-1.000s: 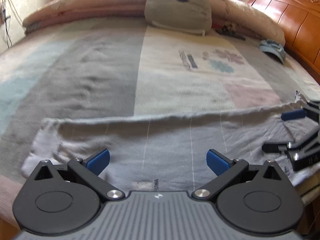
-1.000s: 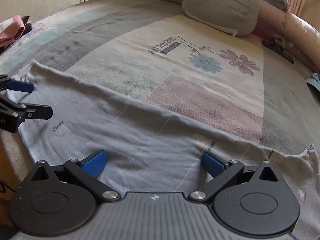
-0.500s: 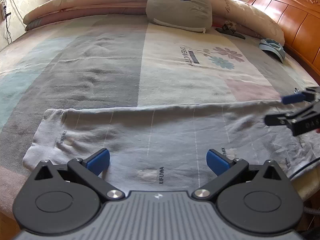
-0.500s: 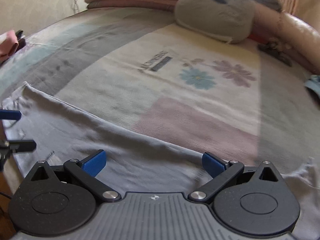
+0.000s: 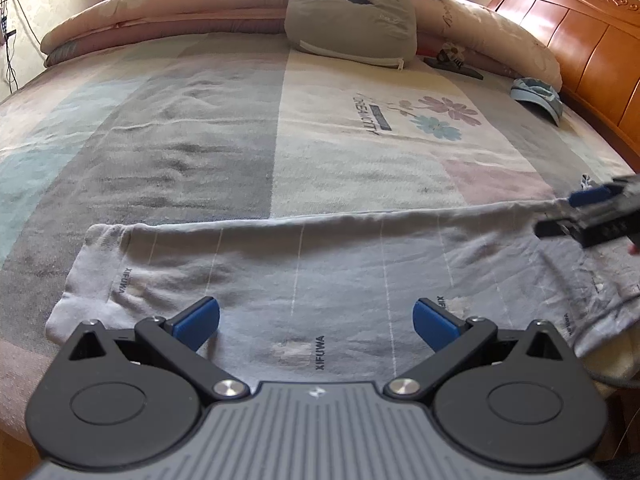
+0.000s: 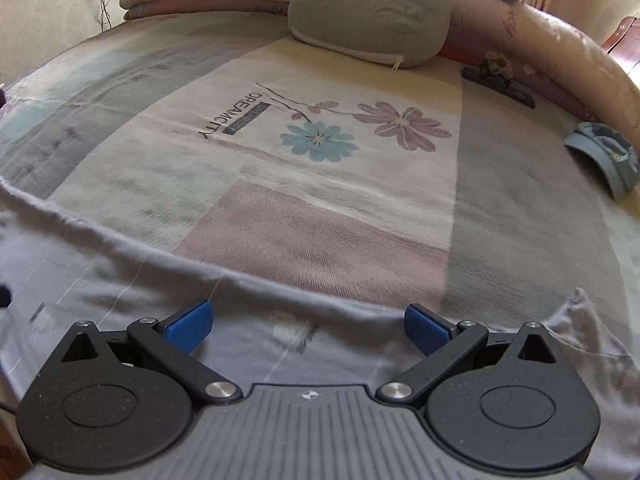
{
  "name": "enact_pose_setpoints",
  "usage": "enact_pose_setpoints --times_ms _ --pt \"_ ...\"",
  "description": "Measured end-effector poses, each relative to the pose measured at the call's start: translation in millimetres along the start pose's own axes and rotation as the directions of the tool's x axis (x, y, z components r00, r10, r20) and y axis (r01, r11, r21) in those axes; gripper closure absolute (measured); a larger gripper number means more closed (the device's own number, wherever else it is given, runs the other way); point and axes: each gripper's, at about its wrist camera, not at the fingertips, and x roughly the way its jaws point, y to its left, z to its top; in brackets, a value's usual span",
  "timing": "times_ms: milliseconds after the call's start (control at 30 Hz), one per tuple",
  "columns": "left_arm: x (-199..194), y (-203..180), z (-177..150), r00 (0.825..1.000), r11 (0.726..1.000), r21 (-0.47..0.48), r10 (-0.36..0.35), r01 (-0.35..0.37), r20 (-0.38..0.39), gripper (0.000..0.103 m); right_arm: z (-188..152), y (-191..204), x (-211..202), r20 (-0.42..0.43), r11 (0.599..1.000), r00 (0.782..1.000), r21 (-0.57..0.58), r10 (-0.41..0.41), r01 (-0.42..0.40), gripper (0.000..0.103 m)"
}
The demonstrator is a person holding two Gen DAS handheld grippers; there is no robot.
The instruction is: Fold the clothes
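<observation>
- Here, the left gripper [image 5: 316, 318] hangs above the near part of a grey garment [image 5: 320, 272] printed with thin white lines and the word XIFUWA; its blue fingers [image 5: 196, 320] are spread wide and pinch nothing.
- The garment lies flat in a long band across the near edge of the bed, straight under and ahead of both grippers, its cuffed end off to the left of the left gripper.
- The right gripper [image 6: 308, 322] also has its jaws wide apart, empty, over the garment's far hem [image 6: 248, 280].
- In the left wrist view, the right gripper shows at the far right above the cloth.
- Beyond the garment stretches the patchwork bedsheet [image 6: 320, 184] with a flower print, and farther ahead rests a grey cat-face pillow [image 5: 352, 20].
- To the right ahead lies a folded blue cloth [image 6: 606, 156].
</observation>
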Motion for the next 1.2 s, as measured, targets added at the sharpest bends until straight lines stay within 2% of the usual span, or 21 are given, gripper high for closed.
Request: enact_pose_setpoints --times_ms 133,267,400,500,567,667,767,867,933,1100,1200 --pt "-0.1 -2.4 1.9 1.0 1.0 0.01 -0.009 0.009 0.011 0.001 -21.6 -1.1 -19.9 -0.016 0.999 1.0 -0.028 0.017 -0.017 0.0" --pt "4.2 -6.5 4.1 0.999 0.999 0.027 -0.035 0.035 0.006 0.001 -50.6 -6.4 -38.0 -0.041 0.996 0.996 -0.036 0.075 -0.076 0.0" --pt "12.0 -11.5 3.7 0.998 0.997 0.047 -0.053 0.053 -0.018 0.001 -74.0 -13.0 -41.9 -0.073 0.999 0.996 -0.009 0.052 -0.053 0.0" --pt "12.3 -14.6 5.1 0.998 0.996 0.065 -0.055 0.056 -0.023 0.001 -74.6 -12.7 -49.5 -0.07 0.999 0.997 0.007 0.042 -0.042 0.0" --pt "11.9 -15.1 6.3 0.997 0.995 0.069 -0.067 0.069 -0.023 0.001 -73.3 -11.2 -57.2 -0.049 0.997 0.996 0.002 0.08 -0.08 0.0" --pt "14.6 -18.8 6.5 0.997 0.994 0.088 -0.067 0.069 -0.032 0.001 -78.0 -6.8 -56.3 -0.081 0.995 0.993 -0.031 0.089 -0.092 0.0" --pt "17.5 -22.5 5.0 0.998 0.993 0.109 -0.051 0.056 -0.043 0.001 -85.5 -5.8 -54.2 -0.106 0.996 0.991 -0.035 0.077 -0.081 0.0" --pt "16.7 -23.2 5.9 0.998 0.993 0.108 -0.05 0.055 -0.047 0.001 -85.4 -14.4 -64.1 -0.085 0.997 0.993 0.01 0.083 -0.082 0.0" --pt "16.2 -23.4 6.3 0.998 0.993 0.104 -0.049 0.054 -0.048 0.001 -86.4 -25.0 -69.5 -0.064 0.997 0.996 0.05 0.065 -0.062 0.0" --pt "18.2 -26.0 8.2 0.998 0.993 0.11 -0.031 0.037 -0.052 0.001 -103.1 -45.2 -67.2 -0.134 0.996 0.991 0.084 -0.002 0.013 0.0" --pt "17.1 -28.5 11.9 0.999 0.993 0.11 -0.025 0.03 -0.045 0.001 -103.0 -52.3 -76.8 -0.107 0.995 0.994 0.099 -0.009 0.02 0.0"
